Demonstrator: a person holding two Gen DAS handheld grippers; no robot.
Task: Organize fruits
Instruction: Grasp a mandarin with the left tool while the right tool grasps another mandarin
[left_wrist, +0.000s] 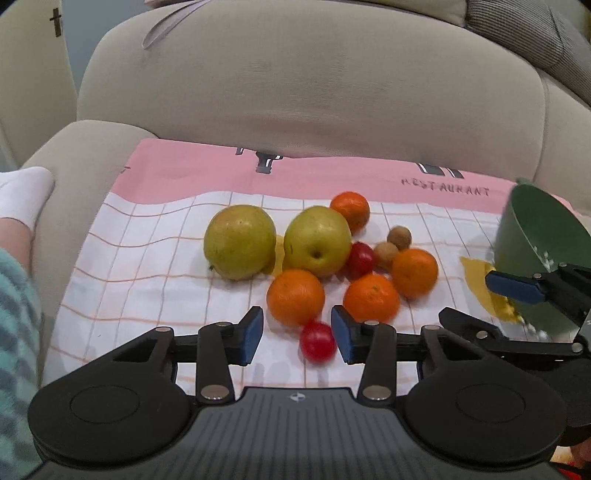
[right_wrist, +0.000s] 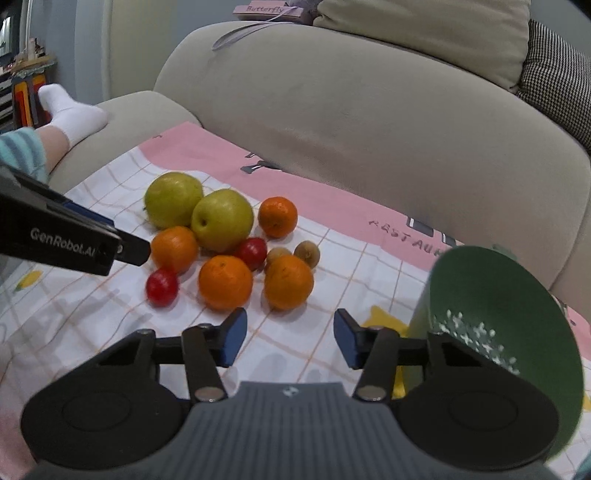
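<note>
**Small red fruit lies between the spread left fingers; bowl shows nothing inside**

The fruit is gathered in one loose cluster on the pink-and-white gridded cloth (left_wrist: 147, 266) spread over the beige sofa seat (left_wrist: 295, 92). To the right of the cluster, the tilted dark green plastic bowl (right_wrist: 491, 295) is seen with its mouth turned toward the right wrist camera; no fruit is visible in the part of its interior that shows.

Within the cluster, the two large yellow-green apples (left_wrist: 239, 242) lie side by side at the far left, four round oranges (left_wrist: 295, 296) are scattered around them, and two small brown kiwis (left_wrist: 399, 238) sit toward the bowl's side. A small red round fruit (left_wrist: 360, 258) is wedged among these.

The coming move is judged to turn on the nearest small red round fruit (left_wrist: 317, 340): it lies apart from the pile, directly between the released, spread fingers of the left gripper (left_wrist: 297, 334), untouched by either pad. The right gripper (right_wrist: 290, 338) is likewise held wide and empty, just beside the bowl and farther from that fruit.
</note>
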